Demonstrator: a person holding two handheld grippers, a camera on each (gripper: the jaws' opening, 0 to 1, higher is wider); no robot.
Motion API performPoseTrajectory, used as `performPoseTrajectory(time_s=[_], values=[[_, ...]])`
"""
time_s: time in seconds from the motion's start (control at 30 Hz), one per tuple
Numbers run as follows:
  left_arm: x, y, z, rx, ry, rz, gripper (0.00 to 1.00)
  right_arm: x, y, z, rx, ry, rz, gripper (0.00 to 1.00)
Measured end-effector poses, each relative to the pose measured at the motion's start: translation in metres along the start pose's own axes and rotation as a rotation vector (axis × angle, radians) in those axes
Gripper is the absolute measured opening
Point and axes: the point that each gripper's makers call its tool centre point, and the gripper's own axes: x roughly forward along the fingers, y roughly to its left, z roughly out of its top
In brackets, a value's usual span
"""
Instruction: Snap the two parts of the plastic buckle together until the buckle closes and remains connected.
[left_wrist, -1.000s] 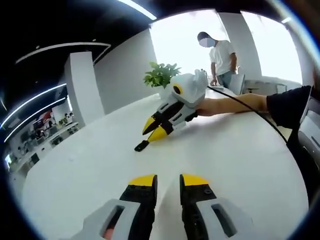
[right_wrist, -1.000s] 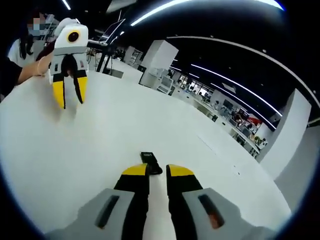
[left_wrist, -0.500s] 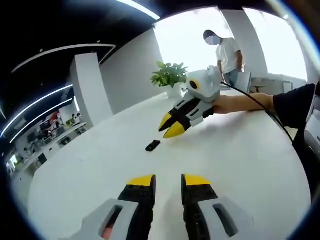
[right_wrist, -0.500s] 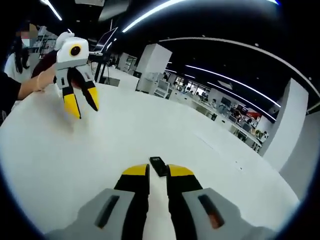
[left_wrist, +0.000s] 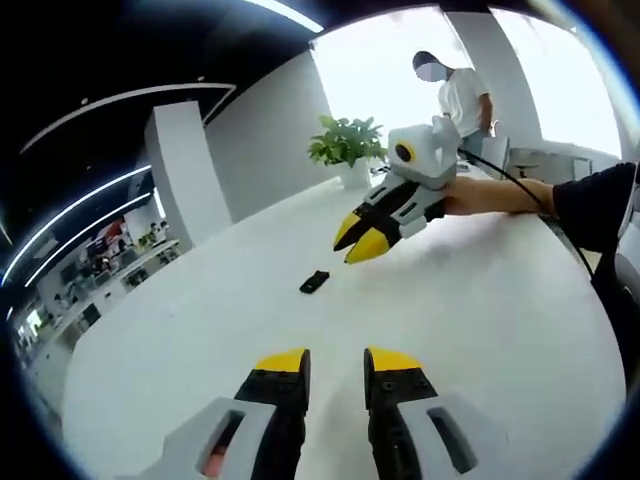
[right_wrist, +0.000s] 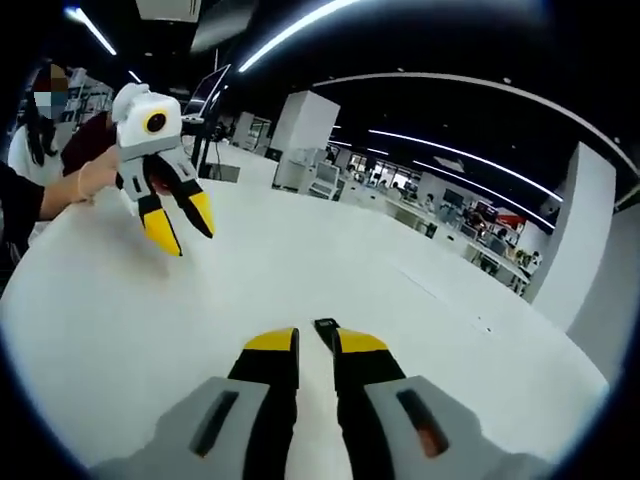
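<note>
The small black plastic buckle piece lies on the round white table, just beyond the yellow tips of the right gripper, whose fingers are a little apart and hold nothing. The left gripper also has its fingers slightly apart and empty, with the piece well ahead of them. To grasp well, I think the right fingers should come lower and take the piece between both tips.

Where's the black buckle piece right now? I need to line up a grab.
The black buckle piece lies on the white table just past the right gripper tips; in the left gripper view it sits mid-table.
</note>
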Motion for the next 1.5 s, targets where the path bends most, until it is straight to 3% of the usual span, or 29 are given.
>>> performPoseTrajectory(time_s=[0.37,0.8,0.9,1.07,1.13,1.5], values=[[-0.002,-0.001,-0.005,-0.015,0.034,0.005,0.21,-0.012,0.011,0.022,0.045,-0.031,0.015,0.13],[-0.003,-0.003,-0.006,0.009,0.057,0.013,0.21,-0.016,0.013,0.021,0.067,0.004,0.019,0.13],[-0.008,-0.003,-0.005,0.003,0.057,0.023,0.21,-0.018,0.013,0.019,0.115,0.017,0.016,0.13],[-0.019,-0.002,-0.006,0.027,0.076,0.087,0.22,-0.022,0.016,0.025,0.136,0.015,0.021,0.13],[-0.024,-0.001,-0.009,-0.003,0.091,0.112,0.22,-0.024,0.016,0.027,0.138,0.017,0.013,0.13],[-0.055,0.003,0.001,-0.074,0.003,0.219,0.22,-0.053,0.035,0.027,0.188,0.003,0.001,0.13]])
